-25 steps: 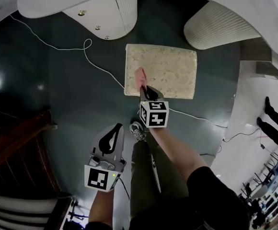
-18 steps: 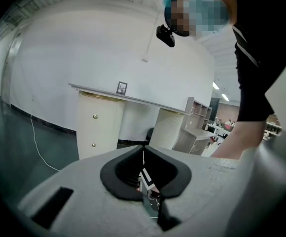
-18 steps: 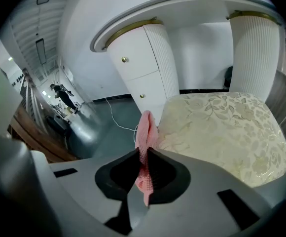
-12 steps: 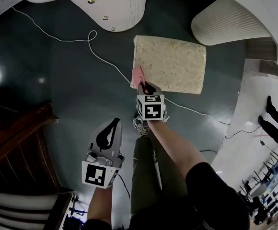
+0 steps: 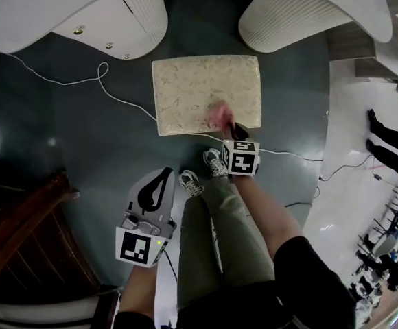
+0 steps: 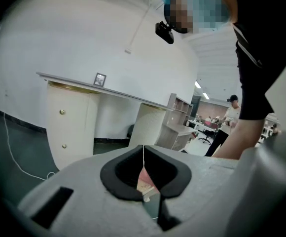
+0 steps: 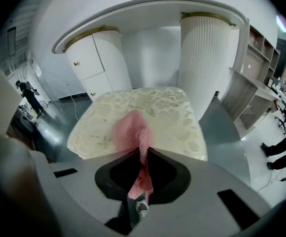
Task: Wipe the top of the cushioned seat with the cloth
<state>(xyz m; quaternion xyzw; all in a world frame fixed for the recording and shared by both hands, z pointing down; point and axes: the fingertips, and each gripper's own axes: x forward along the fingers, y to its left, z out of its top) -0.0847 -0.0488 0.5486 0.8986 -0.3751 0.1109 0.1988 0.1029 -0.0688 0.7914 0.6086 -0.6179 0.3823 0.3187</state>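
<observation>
The cushioned seat (image 5: 199, 88) is a cream, leaf-patterned square pad low on the dark floor. In the right gripper view the seat (image 7: 158, 107) fills the middle. A pink cloth (image 5: 219, 114) lies bunched on the seat's near right part. My right gripper (image 5: 232, 128) is shut on the cloth (image 7: 132, 129), which hangs out ahead of the right gripper (image 7: 142, 151) onto the cushion. My left gripper (image 5: 162, 176) hovers over the floor, short of the seat's near left corner. The left gripper (image 6: 144, 148) has its jaws pressed together and holds nothing.
A white cable (image 5: 114, 99) loops over the floor past the seat's left and near edges. White cabinets (image 5: 82, 12) and a ribbed white column (image 5: 309, 12) stand behind the seat. My shoes (image 5: 216, 162) are just before it. A bystander's legs (image 5: 390, 142) show at right, dark wooden furniture (image 5: 20, 211) at left.
My right gripper has dragged the pink cloth from the seat's near left corner across to its near right part. The left gripper has stayed low over the floor.
</observation>
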